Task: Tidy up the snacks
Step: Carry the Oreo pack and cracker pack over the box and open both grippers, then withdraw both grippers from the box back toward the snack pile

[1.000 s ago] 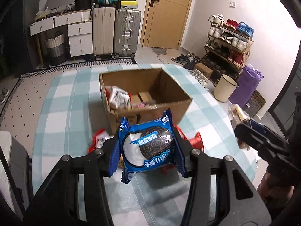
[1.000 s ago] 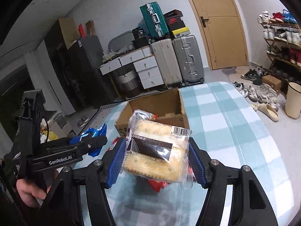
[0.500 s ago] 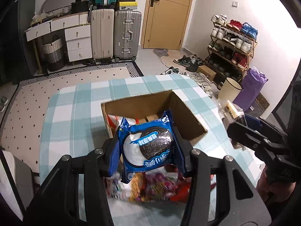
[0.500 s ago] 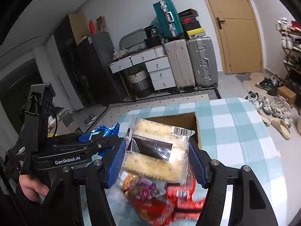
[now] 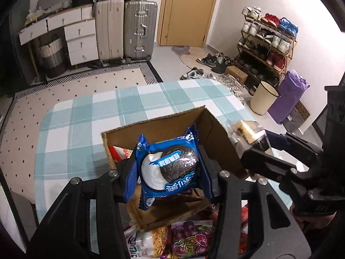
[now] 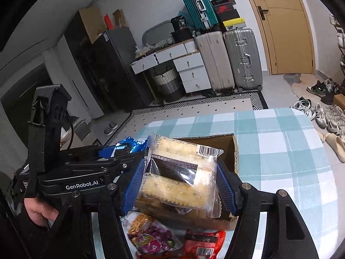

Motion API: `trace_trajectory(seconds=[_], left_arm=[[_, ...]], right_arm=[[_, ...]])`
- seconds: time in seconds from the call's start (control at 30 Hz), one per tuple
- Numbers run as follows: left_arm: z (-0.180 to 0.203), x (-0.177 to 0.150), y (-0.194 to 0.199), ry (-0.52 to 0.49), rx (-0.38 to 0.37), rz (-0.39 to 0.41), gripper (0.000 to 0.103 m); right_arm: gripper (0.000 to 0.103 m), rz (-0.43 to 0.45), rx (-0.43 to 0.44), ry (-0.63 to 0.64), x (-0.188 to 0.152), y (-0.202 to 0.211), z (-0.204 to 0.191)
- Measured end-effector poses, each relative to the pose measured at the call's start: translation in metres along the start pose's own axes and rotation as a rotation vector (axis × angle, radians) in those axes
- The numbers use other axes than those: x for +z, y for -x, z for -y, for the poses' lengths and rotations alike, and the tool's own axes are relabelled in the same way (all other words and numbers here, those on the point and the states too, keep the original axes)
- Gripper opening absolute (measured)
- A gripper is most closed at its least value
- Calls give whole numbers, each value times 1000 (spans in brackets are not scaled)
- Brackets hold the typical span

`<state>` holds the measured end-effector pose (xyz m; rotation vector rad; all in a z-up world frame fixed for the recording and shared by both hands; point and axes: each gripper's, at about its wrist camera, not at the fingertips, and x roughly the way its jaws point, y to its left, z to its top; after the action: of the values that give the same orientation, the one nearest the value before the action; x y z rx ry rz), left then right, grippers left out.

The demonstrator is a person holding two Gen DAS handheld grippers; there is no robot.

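Observation:
My left gripper [image 5: 170, 172] is shut on a blue Oreo pack [image 5: 172, 168] and holds it over the open cardboard box [image 5: 217, 142] on the checked table. My right gripper [image 6: 181, 183] is shut on a clear cracker pack [image 6: 179, 177] and holds it above the box's [image 6: 234, 149] near side; it also shows in the left wrist view [image 5: 248, 133] at the box's right wall. Snacks lie inside the box [image 5: 117, 153]. The left gripper also shows in the right wrist view [image 6: 120, 153], just left of the cracker pack.
Loose snack bags lie on the table in front of the box: a purple candy bag [image 5: 189, 239], [image 6: 153, 237] and a red pack [image 6: 204, 241]. The checked tablecloth [image 5: 86, 116] stretches left and behind. Suitcases, drawers, a shoe rack and a bin stand beyond.
Both grippers moved forward and up over the box with their packs; the box now lies right under them, and the loose snacks have slid to the bottom edge.

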<state>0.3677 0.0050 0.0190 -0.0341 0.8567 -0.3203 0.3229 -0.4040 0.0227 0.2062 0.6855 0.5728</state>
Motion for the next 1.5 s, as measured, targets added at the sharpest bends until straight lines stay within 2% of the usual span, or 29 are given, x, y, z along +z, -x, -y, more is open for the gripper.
trace_trajectory(seconds=[0.23,0.47,0.53,0.6,0.67,0.73,0.8,1.5], left_arm=[[-5,-2,-40,16,-27,-62,46],[-12,-4,-63,30,-17,-94,47],[-14,-4,-67,36,7,-103,53],[-16,-5,-65,42,8,-101,68],[-17,-6,-60,51,-6,-85,72],[-15,-7,-53,36,3,-76,80],[-13,-8,-48,28,26,-68,80],[12,-40,53,22,102,33,80]], right_arm=[[65,-40,-2,-22,-6,-30,16],[67,-68,-14,-16,-12,-49,22],[68,-78,-34,-11,-13,-52,23],[71,-87,-50,-12,-14,-53,25],[73,-84,-52,-16,-15,-51,28],[75,-73,-57,-15,-15,-46,30],[82,-64,-67,-7,-15,-43,30],[82,65,-82,41,-19,50,-12]])
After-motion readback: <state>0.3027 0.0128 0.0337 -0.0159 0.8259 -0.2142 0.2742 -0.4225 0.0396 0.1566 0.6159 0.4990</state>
